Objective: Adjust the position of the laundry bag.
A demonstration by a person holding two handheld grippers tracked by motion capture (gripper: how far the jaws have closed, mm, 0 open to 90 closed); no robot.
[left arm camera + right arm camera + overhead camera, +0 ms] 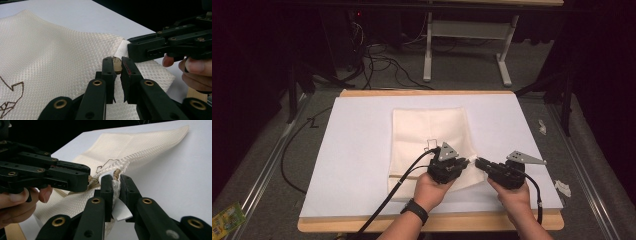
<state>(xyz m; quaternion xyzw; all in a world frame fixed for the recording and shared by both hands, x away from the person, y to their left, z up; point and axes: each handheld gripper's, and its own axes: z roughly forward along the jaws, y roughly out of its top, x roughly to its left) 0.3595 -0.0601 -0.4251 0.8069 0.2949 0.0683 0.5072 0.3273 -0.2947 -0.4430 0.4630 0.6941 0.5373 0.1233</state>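
Both forearms enter from bottom edge of high view, angled inward. Left hand (430,191), dark watch on wrist, wraps rear of left gripper (463,163), pointing right. Right hand (512,195) holds right gripper (479,162), pointing left. Gripper tips nearly meet nose to nose, low over worktop (357,150). Left gripper jaws nearly closed, pinching cloth bag (50,57) edge. Right gripper jaws likewise clamped on same bag edge. Grey three-cornered plate tops each gripper; cables trail back toward person.
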